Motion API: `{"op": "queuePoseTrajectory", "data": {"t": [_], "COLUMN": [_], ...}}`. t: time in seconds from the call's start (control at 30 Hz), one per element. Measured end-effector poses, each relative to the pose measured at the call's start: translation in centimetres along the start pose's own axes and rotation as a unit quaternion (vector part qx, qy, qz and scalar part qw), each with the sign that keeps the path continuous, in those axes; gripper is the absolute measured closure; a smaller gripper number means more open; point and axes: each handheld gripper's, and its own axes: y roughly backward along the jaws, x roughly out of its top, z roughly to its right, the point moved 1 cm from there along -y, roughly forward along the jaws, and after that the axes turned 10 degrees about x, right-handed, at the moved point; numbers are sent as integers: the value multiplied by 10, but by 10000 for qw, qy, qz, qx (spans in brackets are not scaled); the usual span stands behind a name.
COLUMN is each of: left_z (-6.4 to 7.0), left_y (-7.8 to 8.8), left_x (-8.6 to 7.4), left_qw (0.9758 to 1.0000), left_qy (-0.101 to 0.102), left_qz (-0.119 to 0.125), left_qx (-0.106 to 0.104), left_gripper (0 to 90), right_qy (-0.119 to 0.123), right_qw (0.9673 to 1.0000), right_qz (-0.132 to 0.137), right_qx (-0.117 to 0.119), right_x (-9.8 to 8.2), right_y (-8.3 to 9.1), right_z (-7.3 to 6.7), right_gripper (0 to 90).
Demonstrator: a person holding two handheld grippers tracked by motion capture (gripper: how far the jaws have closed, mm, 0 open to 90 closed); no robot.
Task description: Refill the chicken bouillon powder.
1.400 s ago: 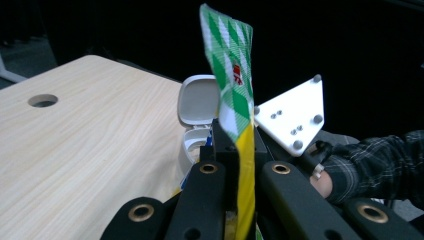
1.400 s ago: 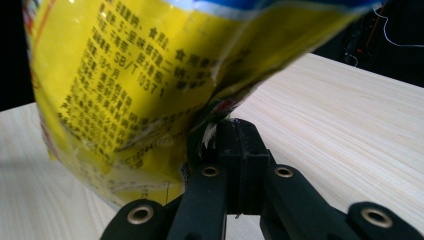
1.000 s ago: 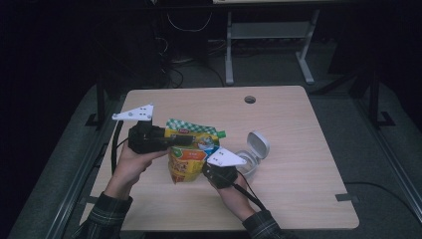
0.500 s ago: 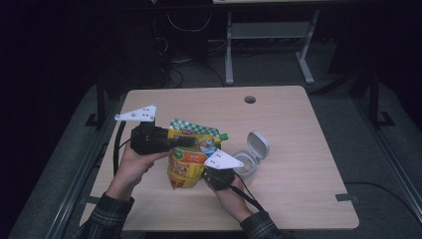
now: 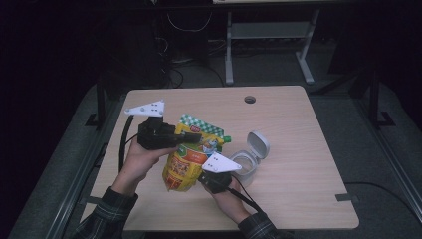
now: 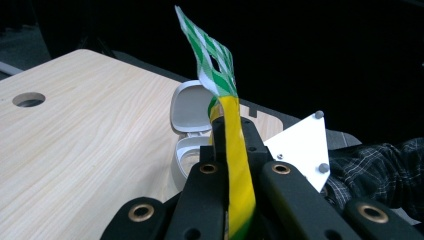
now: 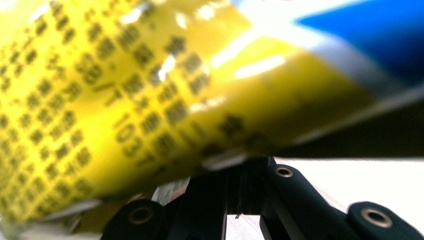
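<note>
Here the yellow pouch (image 5: 191,157) is held up off the table (image 5: 298,149) between both grippers, its green-and-white checked top edge (image 6: 210,65) uppermost and farthest from the person. The left gripper (image 5: 191,138) comes in from the pouch's left and has its jaws closed tight on the upper edge; in the left gripper view the flat film runs straight up between the two black jaws. The right gripper (image 5: 201,177) sits lower and nearer the person, its jaws closed on the pouch's bottom edge, with the printed yellow face looming just above them in the right gripper view. So the pouch's long axis runs from the right gripper below up to the left gripper above, tilted away from the person. A small white container (image 5: 244,164) with its hinged lid (image 5: 259,145) flipped open stands on the table just to the right of the pouch, nearer the right gripper. I judge any pour would mean swinging the pouch's top rightward over it
</note>
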Motion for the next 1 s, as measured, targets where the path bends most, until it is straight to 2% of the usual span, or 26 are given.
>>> {"op": "queuePoseTrajectory", "data": {"t": [0.1,0.33,0.6,0.73,1.0], "left_z": [0,-2,1,0,1], "left_y": [-6,-19,-35,-40,-52], "left_x": [4,13,22,26,30], "left_qw": [9999,9995,9986,9977,9955], "left_qy": [-81,-88,-130,-250,-247], "left_qz": [-114,-290,-506,-627,-912], "left_qx": [-13,-86,-75,-68,-39], "left_gripper": [900,900,900,900,900], "right_qy": [-14,-121,-166,-169,-205], "right_qw": [10000,9998,9996,9995,9992], "right_qz": [13,141,230,266,329], "right_qx": [9,19,-41,-32,-3], "right_x": [-1,-3,-4,-4,-5], "right_y": [1,5,10,11,11], "right_z": [0,2,3,3,2], "right_gripper": [898,898,899,899,899]}}
